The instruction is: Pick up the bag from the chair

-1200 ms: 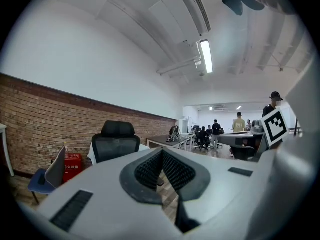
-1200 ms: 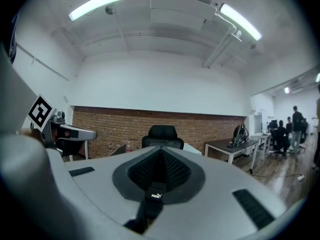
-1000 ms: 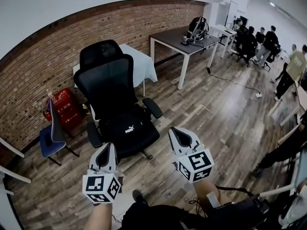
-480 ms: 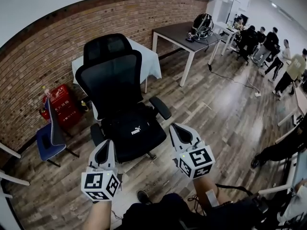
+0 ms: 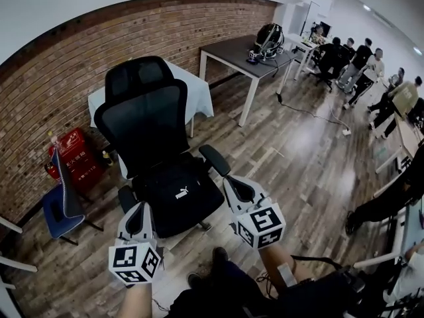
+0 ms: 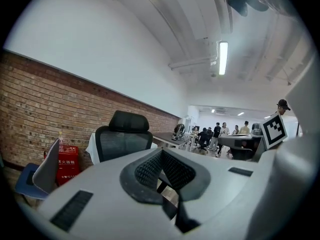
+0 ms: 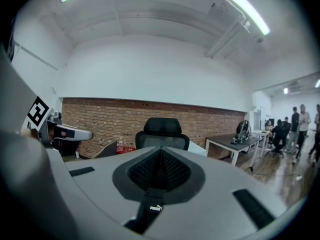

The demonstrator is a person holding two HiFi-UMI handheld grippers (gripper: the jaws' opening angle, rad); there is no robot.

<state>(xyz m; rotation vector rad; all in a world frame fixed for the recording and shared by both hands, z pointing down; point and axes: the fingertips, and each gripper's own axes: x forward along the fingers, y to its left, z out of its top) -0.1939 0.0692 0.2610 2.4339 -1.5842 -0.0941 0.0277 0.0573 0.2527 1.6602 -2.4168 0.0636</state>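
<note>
A black bag with a white logo (image 5: 179,192) lies on the seat of a black mesh office chair (image 5: 147,121). My left gripper (image 5: 141,207) hovers at the seat's front left corner, shut and empty. Just right of the seat's front edge is my right gripper (image 5: 232,180), also shut with nothing in it. In the left gripper view the shut gripper (image 6: 161,152) points at the chair back (image 6: 122,138). In the right gripper view the gripper (image 7: 161,149) faces the chair (image 7: 162,133), and the bag's logo strap (image 7: 154,208) shows below the pads.
A red fire-extinguisher box (image 5: 73,156) and a blue chair (image 5: 58,205) stand left by the brick wall. A white-clothed table (image 5: 193,88) is behind the chair. A dark table (image 5: 240,48) carries a backpack (image 5: 267,38). People stand at far right. A cable (image 5: 311,110) crosses the floor.
The view has come closer to the chair. Both grippers have shifted slightly left and toward the seat's front edge, still shut.
</note>
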